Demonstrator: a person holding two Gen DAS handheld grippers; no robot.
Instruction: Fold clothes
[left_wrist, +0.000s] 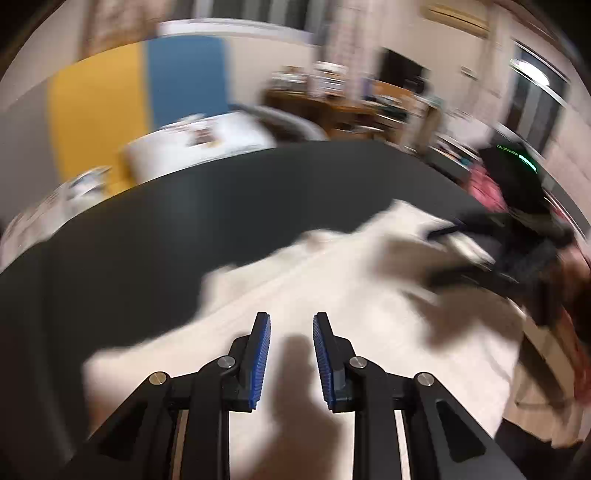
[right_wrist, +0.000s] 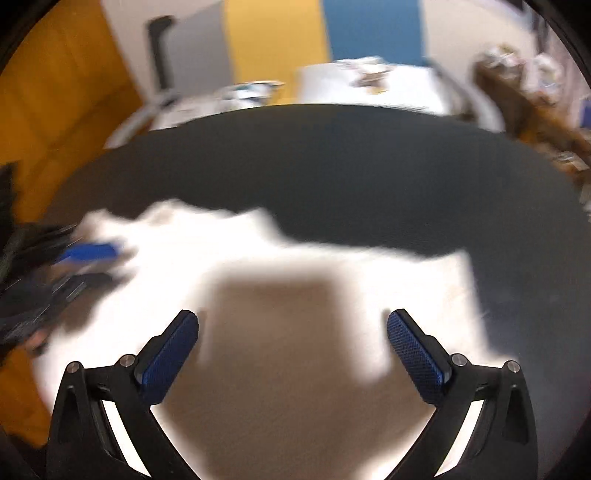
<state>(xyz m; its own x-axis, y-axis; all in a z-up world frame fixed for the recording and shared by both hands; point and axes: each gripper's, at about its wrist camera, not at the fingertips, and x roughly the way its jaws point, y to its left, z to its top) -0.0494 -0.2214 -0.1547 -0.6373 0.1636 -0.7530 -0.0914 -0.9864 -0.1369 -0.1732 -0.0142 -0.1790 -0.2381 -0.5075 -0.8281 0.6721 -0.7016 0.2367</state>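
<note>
Left tool (left_wrist: 291, 325) partly spread, pinching nothing, above white garment (left_wrist: 332, 295). Right tool (right_wrist: 292, 325) spread wide over same cloth, also seen blurred at 3 o'clock in left view. Garment flat on dark surface (right_wrist: 332, 166).

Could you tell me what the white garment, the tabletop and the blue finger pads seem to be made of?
Garment: soft woven or knit cloth, matte; its edges lie limp and wavy. Tabletop: dark matte surface without glare, material unclear through blur. Pads: blue rubber or plastic, with fine gripping texture.
</note>
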